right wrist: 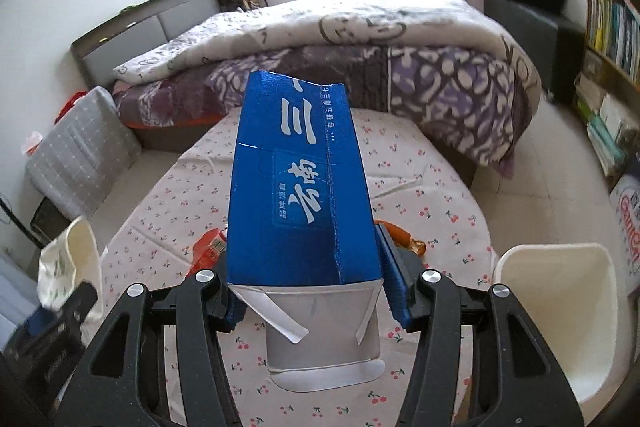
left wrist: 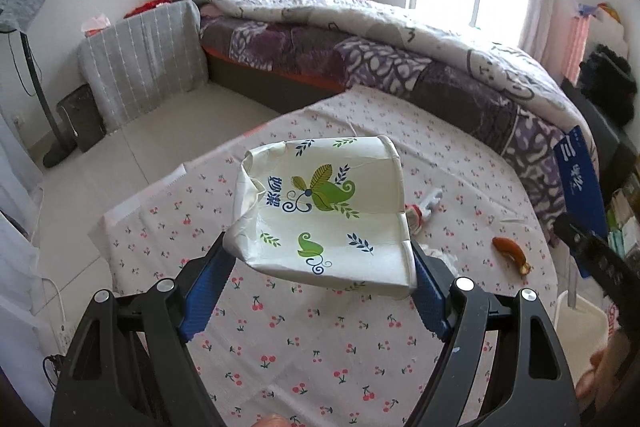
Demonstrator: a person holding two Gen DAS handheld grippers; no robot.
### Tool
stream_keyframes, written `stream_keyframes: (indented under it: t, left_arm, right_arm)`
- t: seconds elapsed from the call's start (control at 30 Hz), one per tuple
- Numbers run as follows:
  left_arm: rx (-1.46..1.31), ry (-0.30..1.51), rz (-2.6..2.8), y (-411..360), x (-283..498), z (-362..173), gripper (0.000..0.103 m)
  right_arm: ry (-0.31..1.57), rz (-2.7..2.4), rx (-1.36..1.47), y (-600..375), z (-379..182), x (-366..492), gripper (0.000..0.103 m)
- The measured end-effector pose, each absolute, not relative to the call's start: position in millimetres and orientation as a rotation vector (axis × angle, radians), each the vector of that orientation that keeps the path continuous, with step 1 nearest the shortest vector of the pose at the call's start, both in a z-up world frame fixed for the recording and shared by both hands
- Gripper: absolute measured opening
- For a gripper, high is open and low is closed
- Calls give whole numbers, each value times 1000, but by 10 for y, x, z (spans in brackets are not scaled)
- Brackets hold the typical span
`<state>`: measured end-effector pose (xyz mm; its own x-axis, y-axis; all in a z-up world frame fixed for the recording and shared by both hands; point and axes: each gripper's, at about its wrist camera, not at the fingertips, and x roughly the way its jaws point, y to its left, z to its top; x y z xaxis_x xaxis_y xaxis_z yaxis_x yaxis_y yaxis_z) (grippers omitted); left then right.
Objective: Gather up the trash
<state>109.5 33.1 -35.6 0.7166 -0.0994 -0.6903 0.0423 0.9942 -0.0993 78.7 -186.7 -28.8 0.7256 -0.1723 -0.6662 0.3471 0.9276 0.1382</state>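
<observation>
My left gripper [left wrist: 320, 267] is shut on a crushed white paper cup [left wrist: 324, 215] with green leaf prints, held above the cherry-print tablecloth [left wrist: 280, 327]. My right gripper [right wrist: 308, 279] is shut on a long blue carton [right wrist: 296, 179] with white characters, its open grey end toward the camera. The carton also shows at the right in the left wrist view [left wrist: 580, 183]. The cup shows at the left in the right wrist view [right wrist: 72, 259]. A banana peel [left wrist: 512, 253], a small red and white wrapper [left wrist: 420, 213] and crumpled tissue [left wrist: 444, 255] lie on the table.
A white bin [right wrist: 560, 307] stands at the table's right edge, also in the left wrist view [left wrist: 580, 331]. An orange packet [right wrist: 208, 251] lies by the carton. A bed [left wrist: 360, 47] lies beyond the table, a bookshelf [right wrist: 612, 47] at right, a fan stand [left wrist: 36, 75] at left.
</observation>
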Motion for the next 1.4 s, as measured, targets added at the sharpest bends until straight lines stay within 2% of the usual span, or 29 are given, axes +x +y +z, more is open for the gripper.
stream_keyframes:
  t: [0.73,0.87,1.03,1.1,1.17,1.23,1.4]
  left_arm:
    - [-49,748,-152,-125,929,-303,79]
    - [-34,740,-173,-231,883,-299,79]
    - [-20,734,-178,-277,857,-306,79]
    - [-15,739,-176,-262,863,-322,79]
    - [-13,744,-172,-234,874,-341,79]
    - [-14,747,-167,-207,894,-348,79]
    - [-36,764,-145,-44,954,-369,79]
  right_arm:
    - [706,-305,177,-2076,-197,434,51]
    - [713,-310,168,-2160,-190,395,47]
    - [761,-341,240,-2400,-303,396,47]
    - [797,-358,311,-2534,-416,428,56]
    - [836,-374,412,-2689,-563,482,59]
    - [858,-380,469,-2758,-665,547,68]
    - [841,-413,348,-2541,-743,757,91]
